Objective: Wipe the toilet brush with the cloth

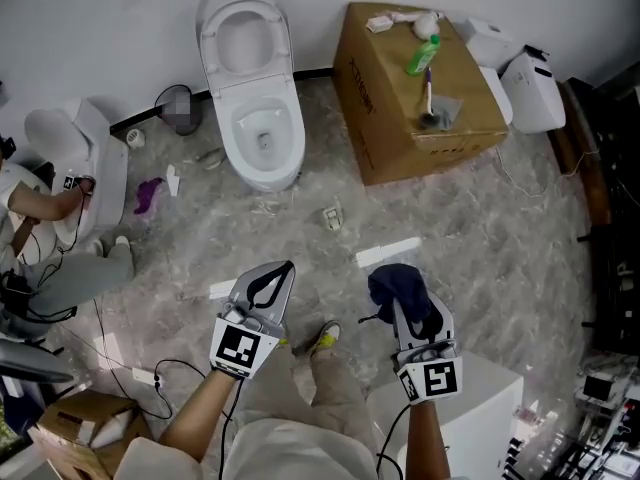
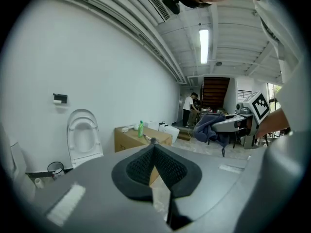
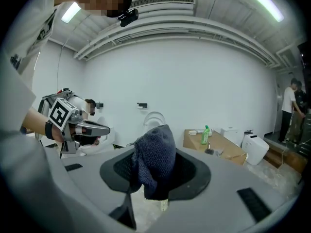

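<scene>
The toilet brush (image 1: 428, 90) lies on top of a cardboard box (image 1: 385, 133) at the far right, next to a green bottle (image 1: 422, 55); it also shows small in the right gripper view as the brush (image 3: 209, 151). My right gripper (image 1: 402, 298) is shut on a dark blue cloth (image 1: 398, 286), held low over the floor, far from the box. The cloth (image 3: 154, 161) drapes over its jaws. My left gripper (image 1: 272, 286) is shut with nothing in it, its pads (image 2: 146, 166) pressed together.
A white toilet (image 1: 250, 88) stands against the far wall, with a small bin (image 1: 178, 108) to its left. A person (image 1: 30, 200) crouches by another toilet (image 1: 80, 148) at the left. White appliances (image 1: 525, 83) sit right of the box. Cables and scraps lie on the floor.
</scene>
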`<state>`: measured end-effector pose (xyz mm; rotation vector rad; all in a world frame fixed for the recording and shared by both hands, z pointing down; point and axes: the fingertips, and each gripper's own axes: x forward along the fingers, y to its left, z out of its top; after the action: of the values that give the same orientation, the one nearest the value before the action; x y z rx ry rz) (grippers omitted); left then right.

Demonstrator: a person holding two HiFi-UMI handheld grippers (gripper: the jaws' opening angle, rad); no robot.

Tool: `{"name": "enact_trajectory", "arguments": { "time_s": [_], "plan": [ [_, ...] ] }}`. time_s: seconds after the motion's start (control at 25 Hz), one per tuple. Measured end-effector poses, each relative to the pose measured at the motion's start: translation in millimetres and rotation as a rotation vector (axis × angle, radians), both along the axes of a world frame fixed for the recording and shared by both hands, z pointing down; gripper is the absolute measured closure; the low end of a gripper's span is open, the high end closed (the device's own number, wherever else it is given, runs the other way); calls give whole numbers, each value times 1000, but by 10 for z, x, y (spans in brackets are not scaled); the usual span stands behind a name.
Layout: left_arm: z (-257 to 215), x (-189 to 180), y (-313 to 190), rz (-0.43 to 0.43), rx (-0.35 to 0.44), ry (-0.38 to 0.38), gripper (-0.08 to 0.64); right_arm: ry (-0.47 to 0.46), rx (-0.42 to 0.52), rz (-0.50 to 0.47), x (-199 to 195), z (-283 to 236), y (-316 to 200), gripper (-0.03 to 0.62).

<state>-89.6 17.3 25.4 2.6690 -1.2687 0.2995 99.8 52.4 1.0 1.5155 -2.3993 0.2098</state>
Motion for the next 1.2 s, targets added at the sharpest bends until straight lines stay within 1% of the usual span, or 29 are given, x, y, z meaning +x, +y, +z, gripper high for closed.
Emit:
{"name": "enact_trajectory", "arguments": {
  "time_s": [0.2,0.44,0.52,0.6,0.68,0.76,0.96,1.08,1.2],
  "plan": [
    [224,178,-141,-1,-6,-35,563,-25,-29,-3,161,263,-120,437],
    [402,409,-353,-53,-14,-29,563,-47,-24,-22,376,586,-419,437],
    [457,513,-406,-56,-5,-28,563,-82,-29,-9,429,700,-493,437],
    [522,581,-424,-53,-7,-26,563,-138,-39,8,452,768,-533,437],
    [602,616,-444,-46,-12,-41,563,-168,-41,8,442,823,-598,437],
    [690,660,-466,-30,-12,-58,563,-160,-51,2,451,917,-650,437],
    [983,665,-627,-15,-32,-34,563,-84,-84,-11,479,1248,-816,437],
    [1222,643,-773,4,-33,-35,563,-73,-92,17,483,1434,-918,437],
    [1530,530,-986,-14,-39,-23,563,-82,-97,59,447,1738,-1040,437]
  ]
}}
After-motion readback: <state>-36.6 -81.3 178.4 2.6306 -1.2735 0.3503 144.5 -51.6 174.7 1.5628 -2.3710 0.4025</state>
